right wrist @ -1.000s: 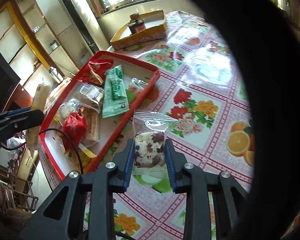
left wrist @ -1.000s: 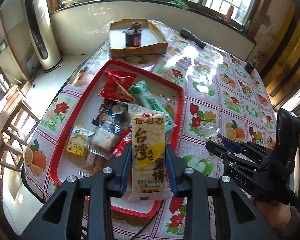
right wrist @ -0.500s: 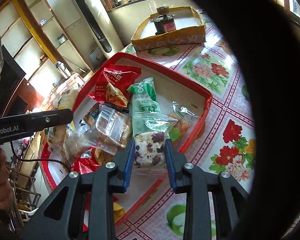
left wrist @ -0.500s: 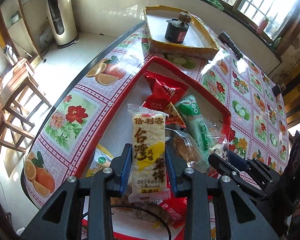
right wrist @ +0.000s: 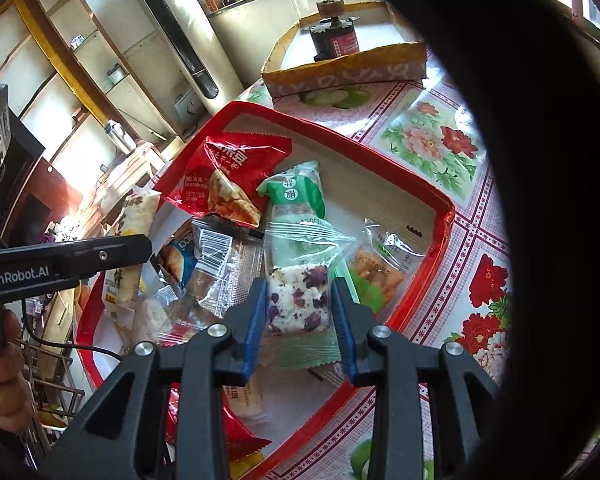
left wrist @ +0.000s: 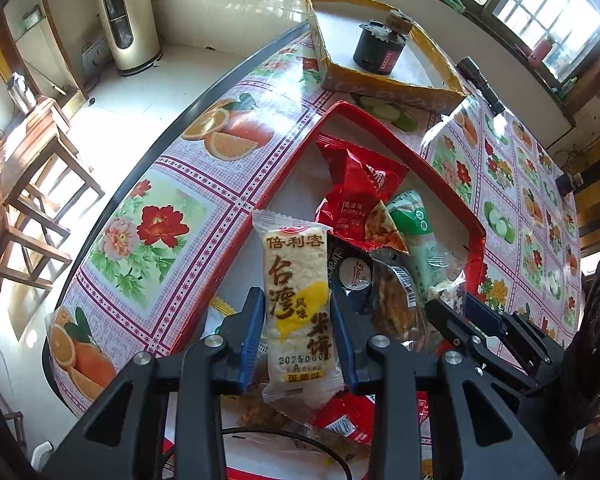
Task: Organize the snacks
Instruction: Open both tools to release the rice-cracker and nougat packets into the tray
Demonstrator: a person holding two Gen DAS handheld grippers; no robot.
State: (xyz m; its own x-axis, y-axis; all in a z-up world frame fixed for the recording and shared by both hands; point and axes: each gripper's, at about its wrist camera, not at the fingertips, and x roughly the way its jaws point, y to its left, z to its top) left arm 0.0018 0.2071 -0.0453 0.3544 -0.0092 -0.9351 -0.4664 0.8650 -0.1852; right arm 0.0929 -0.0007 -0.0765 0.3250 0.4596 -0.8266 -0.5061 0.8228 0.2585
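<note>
Snacks over red tray [right wrist: 440,200]
Left tongs [left wrist: 296,336] grip rice cracker [left wrist: 298,304]; right tongs [right wrist: 299,316] grip nougat [right wrist: 298,298], seemingly above tray

Bright daylight comes in through the windows [left wrist: 540,12] at the far side, blown out to white. Glare streaks the glossy tablecloth [left wrist: 452,136] and the clear snack wrappers [right wrist: 216,264]. Strong fisheye bending curves the table edge. A dark, blurred shape [right wrist: 548,200] blocks the right wrist view's right side; both views are black at the corners.

Dark housing [right wrist: 560,220] hides the right-side table [right wrist: 432,136].
</note>
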